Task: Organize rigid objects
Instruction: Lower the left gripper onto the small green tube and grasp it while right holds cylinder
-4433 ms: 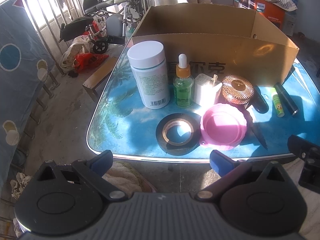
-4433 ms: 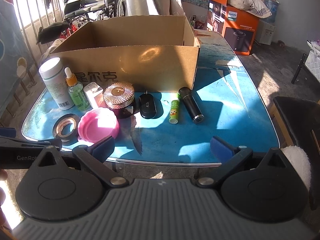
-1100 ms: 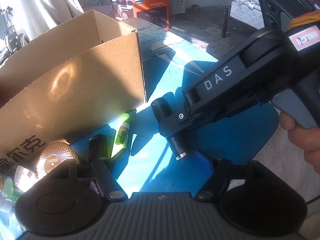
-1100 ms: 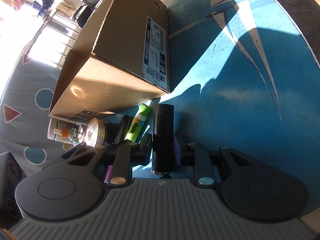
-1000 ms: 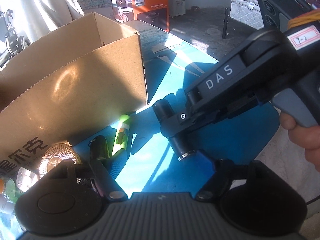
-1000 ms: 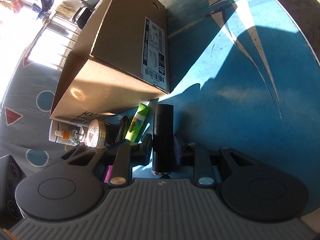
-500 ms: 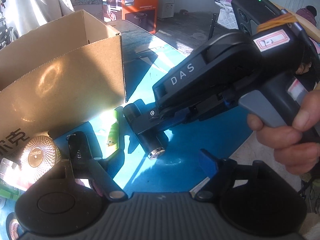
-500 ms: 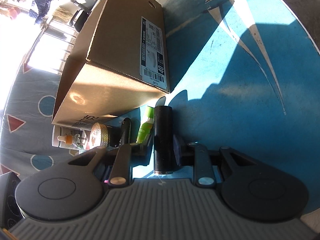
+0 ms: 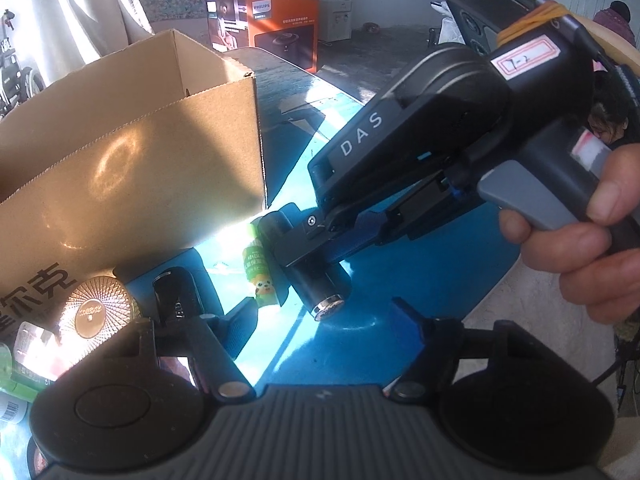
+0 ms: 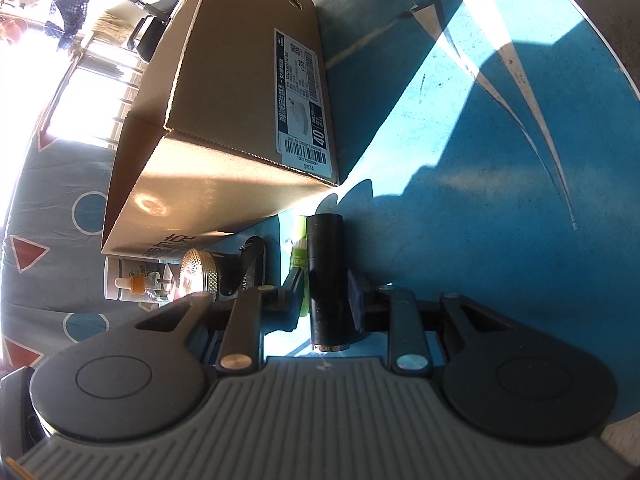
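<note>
A black flashlight [image 10: 324,264] with a metal end is clamped between the pads of my right gripper [image 10: 326,296], just in front of the cardboard box [image 10: 224,128]. I cannot tell whether it rests on the blue table [image 10: 460,200]. In the left wrist view a person's hand [image 9: 580,248] holds the right gripper [image 9: 308,248] on the flashlight [image 9: 316,284]. My left gripper [image 9: 322,320] faces the flashlight's metal end. Its jaws are closing, and that end shows in the gap without touching the pads.
A green tube [image 9: 260,276], a black oval case [image 9: 172,288] and a gold round tin [image 9: 96,308] lie along the box's [image 9: 132,168] front. A white bottle [image 10: 124,276] and a dropper bottle [image 10: 136,284] stand further left. Bare table [image 9: 420,280] lies right of the flashlight.
Since the earliest frames the right gripper has shut on the flashlight. Over the last second the left gripper has drawn nearer the flashlight's end and its fingers have narrowed.
</note>
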A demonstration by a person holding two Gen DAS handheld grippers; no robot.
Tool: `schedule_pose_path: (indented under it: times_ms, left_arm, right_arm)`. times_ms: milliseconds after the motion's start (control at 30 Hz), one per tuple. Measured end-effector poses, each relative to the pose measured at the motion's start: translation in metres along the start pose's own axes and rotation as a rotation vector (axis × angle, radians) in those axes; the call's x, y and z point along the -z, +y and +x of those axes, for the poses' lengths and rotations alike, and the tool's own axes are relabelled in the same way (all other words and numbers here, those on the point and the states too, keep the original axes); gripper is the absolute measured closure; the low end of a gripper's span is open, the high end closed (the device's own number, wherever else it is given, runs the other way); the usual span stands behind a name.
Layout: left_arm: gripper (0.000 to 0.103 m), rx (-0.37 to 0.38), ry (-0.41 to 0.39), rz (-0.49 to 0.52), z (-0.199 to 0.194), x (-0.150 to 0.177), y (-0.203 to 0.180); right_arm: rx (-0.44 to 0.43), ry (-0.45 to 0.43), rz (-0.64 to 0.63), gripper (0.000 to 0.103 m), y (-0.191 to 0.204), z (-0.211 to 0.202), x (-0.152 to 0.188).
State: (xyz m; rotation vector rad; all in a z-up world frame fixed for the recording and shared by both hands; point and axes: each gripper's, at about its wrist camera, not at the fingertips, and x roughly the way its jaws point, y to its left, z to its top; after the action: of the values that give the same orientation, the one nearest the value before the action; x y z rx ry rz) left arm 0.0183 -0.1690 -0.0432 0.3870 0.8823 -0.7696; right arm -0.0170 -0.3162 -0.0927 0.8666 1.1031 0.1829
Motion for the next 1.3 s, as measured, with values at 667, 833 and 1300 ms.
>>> schedule_pose_path:
  times_ms: [667, 833, 1300]
  left_arm:
    - [0.066, -0.037, 0.001, -0.096, -0.018, -0.001, 0.019]
    - [0.066, -0.003, -0.012, -0.109, -0.027, 0.002, 0.022]
    - [0.066, -0.021, -0.004, -0.145, -0.024, -0.004, 0.034]
  right_arm:
    - [0.036, -0.009, -0.080, 0.080, 0.019, 0.011, 0.005]
    - [0.073, -0.020, -0.138, 0.075, 0.029, 0.012, 0.003]
    - [0.266, -0.109, -0.402, 0.077, 0.048, 0.005, 0.024]
